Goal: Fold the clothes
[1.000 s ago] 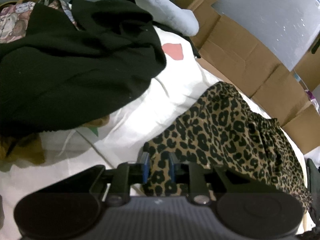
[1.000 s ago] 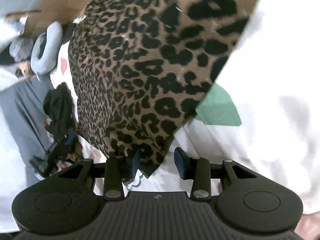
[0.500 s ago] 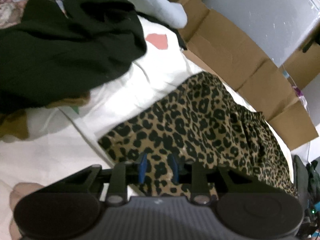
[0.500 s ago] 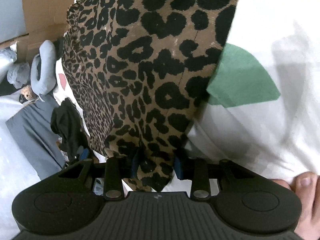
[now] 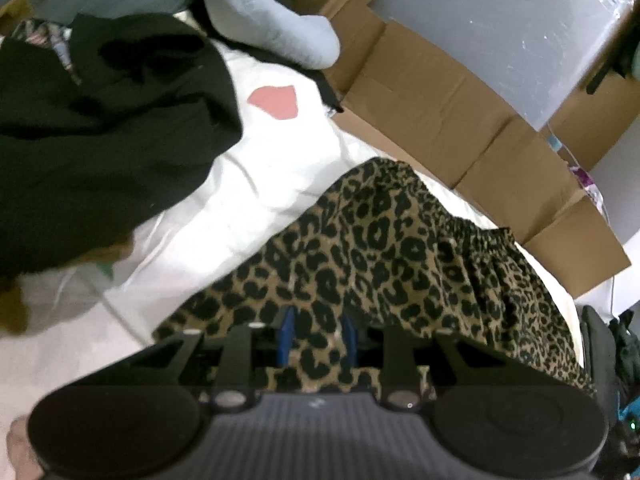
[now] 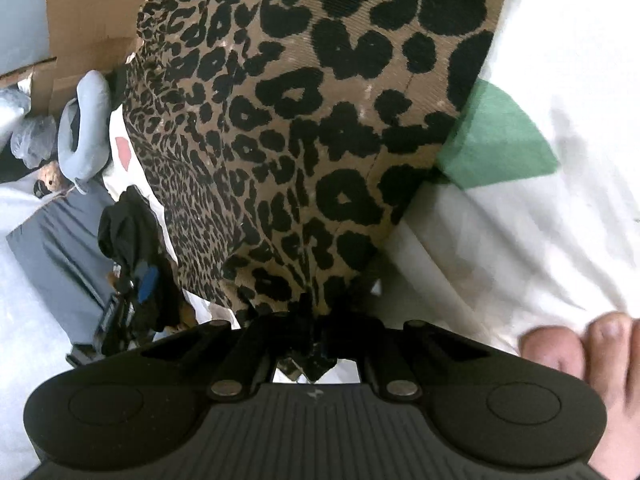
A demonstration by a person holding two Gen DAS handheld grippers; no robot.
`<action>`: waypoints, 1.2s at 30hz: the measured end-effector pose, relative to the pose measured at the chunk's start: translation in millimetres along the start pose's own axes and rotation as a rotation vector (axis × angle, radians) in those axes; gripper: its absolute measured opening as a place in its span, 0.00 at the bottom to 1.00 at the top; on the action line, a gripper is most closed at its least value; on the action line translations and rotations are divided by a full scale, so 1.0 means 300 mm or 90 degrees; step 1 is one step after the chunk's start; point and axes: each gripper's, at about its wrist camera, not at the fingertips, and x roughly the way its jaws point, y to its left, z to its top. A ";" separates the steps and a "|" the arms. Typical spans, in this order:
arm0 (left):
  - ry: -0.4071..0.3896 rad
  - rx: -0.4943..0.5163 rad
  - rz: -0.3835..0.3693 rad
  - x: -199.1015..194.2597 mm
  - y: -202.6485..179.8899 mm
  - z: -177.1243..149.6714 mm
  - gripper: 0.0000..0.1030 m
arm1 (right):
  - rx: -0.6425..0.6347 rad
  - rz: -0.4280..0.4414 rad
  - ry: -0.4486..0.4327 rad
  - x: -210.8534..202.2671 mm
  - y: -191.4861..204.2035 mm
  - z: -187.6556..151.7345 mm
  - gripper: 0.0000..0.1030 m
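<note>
The right gripper [image 6: 316,320] has just clamped the leopard-print fabric garment [image 6: 320,128] beside the left gripper [image 5: 316,338], also clamped there, so folding can begin.

The left gripper [image 5: 316,338] is a matte black plastic device with a ribbed grey-black centre panel between 2 round, smooth lobes. 2 black finger arms pivot on silver screws, and its fingertips [image 5: 286,336] carry blue pads. The right gripper [image 6: 320,330] has the same black body, ribbed panel, 2 round lobes and 2 silver pivot screws. Bare toes [image 6: 580,344] show beside it.
</note>
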 end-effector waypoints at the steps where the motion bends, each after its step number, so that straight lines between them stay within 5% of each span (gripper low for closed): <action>1: -0.001 -0.002 -0.001 0.015 -0.008 0.007 0.26 | 0.000 -0.003 0.001 0.002 0.000 -0.001 0.00; 6: 0.009 0.025 -0.019 0.098 -0.077 0.026 0.26 | -0.016 -0.028 0.038 0.035 0.010 -0.009 0.05; 8: 0.018 0.049 -0.032 0.134 -0.119 0.029 0.26 | -0.037 -0.030 0.041 0.010 0.028 -0.009 0.19; 9: 0.021 0.062 -0.037 0.150 -0.140 0.033 0.26 | -0.050 -0.031 0.040 -0.007 0.038 -0.010 0.38; 10: 0.023 0.076 -0.041 0.166 -0.162 0.036 0.26 | -0.062 -0.031 0.039 -0.025 0.048 -0.010 0.47; 24: 0.045 0.194 -0.081 0.340 -0.356 0.114 0.26 | -0.234 -0.005 -0.091 -0.311 0.250 0.145 0.47; 36: 0.001 0.259 -0.005 0.455 -0.395 0.205 0.26 | -0.386 -0.142 -0.271 -0.416 0.399 0.460 0.48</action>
